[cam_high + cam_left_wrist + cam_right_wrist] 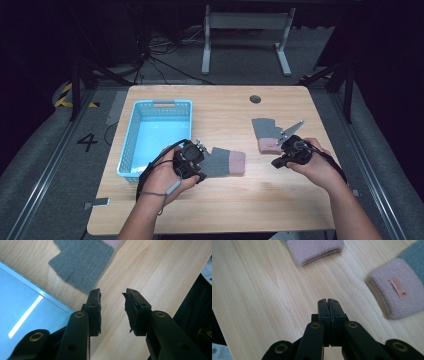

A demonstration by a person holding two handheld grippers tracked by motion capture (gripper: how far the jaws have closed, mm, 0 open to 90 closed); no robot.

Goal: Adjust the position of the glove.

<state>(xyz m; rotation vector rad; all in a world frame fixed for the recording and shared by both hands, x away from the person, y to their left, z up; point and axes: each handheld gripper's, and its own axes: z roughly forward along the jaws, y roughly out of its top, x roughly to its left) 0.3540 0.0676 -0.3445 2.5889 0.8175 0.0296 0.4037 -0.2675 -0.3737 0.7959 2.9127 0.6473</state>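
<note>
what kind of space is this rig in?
Probably a lab recording bay, not a home: dark curtained surround, hazard tape and a painted 4 on the floor, cables behind a bare wooden table.

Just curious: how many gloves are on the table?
2: one glove lies beside the left claw, near the blue basket; the other glove lies by the right claw.

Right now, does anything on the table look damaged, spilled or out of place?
Nothing is spilled. One small oddity: the pad on one jaw of the left gripper looks frayed and is peeling at its edge. The two gloves lie flat on the table, apart from each other, and the blue basket sits empty.
</note>
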